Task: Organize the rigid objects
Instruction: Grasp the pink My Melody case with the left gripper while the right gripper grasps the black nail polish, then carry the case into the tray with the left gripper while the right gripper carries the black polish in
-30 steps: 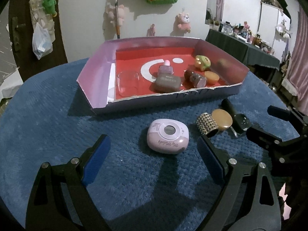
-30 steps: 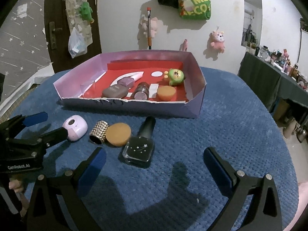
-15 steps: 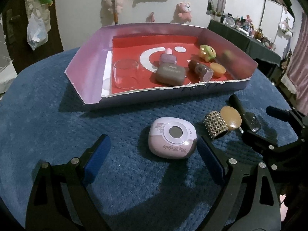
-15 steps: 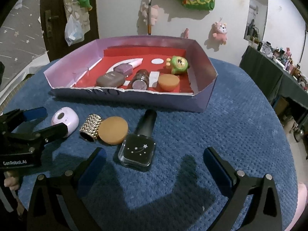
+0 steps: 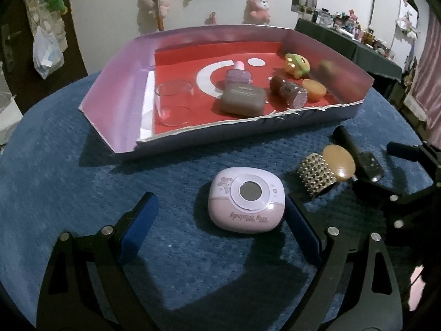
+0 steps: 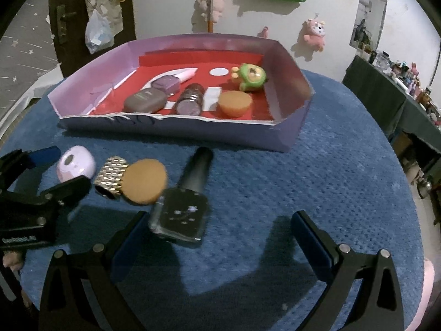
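Fingers of the left gripper (image 5: 220, 220) stand spread around a pink case (image 5: 246, 199) on the blue tabletop (image 5: 55, 171) — the right-hand pad looks just beside the case, contact unclear. Right gripper (image 6: 217, 234) also spread, holding nothing, a dark nail-polish bottle (image 6: 184, 207) just by its left finger. Behind both, a purple tray (image 6: 289, 115) holds small items

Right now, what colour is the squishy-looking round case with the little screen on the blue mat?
The case is pale pink and lilac; the left wrist view shows it best.
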{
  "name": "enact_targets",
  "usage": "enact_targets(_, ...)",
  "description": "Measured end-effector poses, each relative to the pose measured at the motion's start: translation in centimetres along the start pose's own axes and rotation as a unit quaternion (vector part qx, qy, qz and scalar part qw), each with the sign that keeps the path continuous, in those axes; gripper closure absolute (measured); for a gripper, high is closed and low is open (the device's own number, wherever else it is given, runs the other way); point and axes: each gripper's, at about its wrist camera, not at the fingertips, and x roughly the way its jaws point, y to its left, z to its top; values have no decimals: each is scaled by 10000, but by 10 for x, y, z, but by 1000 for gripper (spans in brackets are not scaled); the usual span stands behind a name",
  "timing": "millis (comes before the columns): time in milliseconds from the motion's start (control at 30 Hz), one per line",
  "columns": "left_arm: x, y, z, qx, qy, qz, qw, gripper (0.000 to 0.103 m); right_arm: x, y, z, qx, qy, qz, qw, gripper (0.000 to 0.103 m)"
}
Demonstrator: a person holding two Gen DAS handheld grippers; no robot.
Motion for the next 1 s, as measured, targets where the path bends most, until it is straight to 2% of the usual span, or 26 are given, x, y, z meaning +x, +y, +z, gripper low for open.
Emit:
enact_targets(167, 4, -1, 2, 17, 84, -57, 9999, 11, 2, -13, -1, 133, 86, 171, 9997, 0)
enact_targets(267, 8, -2, 5, -29, 145, -170, 9997, 11, 0, -7, 0, -32, -11, 131, 9999, 1)
enact_targets(333, 7, -3, 6, -32, 122, -261, 9996, 14, -1, -2, 2, -132, -89, 145, 9998, 11)
enact_targets(400, 7, -4, 7, -34, 99, -343, 9994, 30, 1, 2, 4, -211, -95, 170, 9996, 22)
enact_targets(567, 7, -5, 10, -62, 47, -555, 9984, 52, 0, 6, 6, -256, -177, 500, 9983, 45)
enact_targets(633, 6, -6, 10, -35, 38, -552, 9985, 52, -2, 10, 5, -366, -244, 669, 9968, 60)
enact_targets(1000, -10, -11, 10, 58, -204, -601, 9980, 52, -20, 8, 4, -335, -541, 879, 9941, 61)
